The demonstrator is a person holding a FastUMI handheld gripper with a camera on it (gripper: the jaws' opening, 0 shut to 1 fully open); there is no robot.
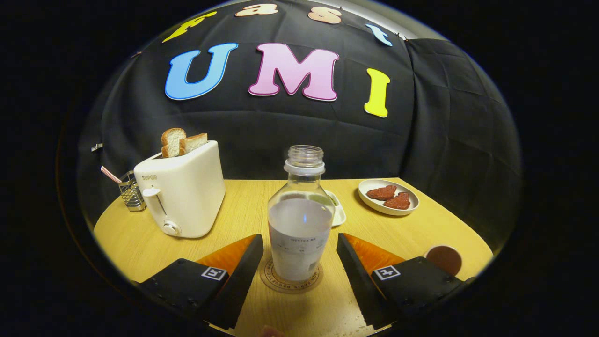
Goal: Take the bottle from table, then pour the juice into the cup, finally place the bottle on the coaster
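A clear uncapped bottle (299,220) with a pale label stands upright on a round coaster (291,279) on the wooden table (421,234). It sits between my two fingers, a little ahead of their tips. My gripper (299,243) is open, with a gap on each side of the bottle and neither finger touching it. The cup (443,259), seen from above with brown inside, stands just to the right of the right finger.
A white toaster (180,189) with two bread slices stands at the left, with a wire holder (130,192) beyond it. A white plate (388,196) with two reddish pieces sits at the back right. A small white dish (337,208) lies behind the bottle.
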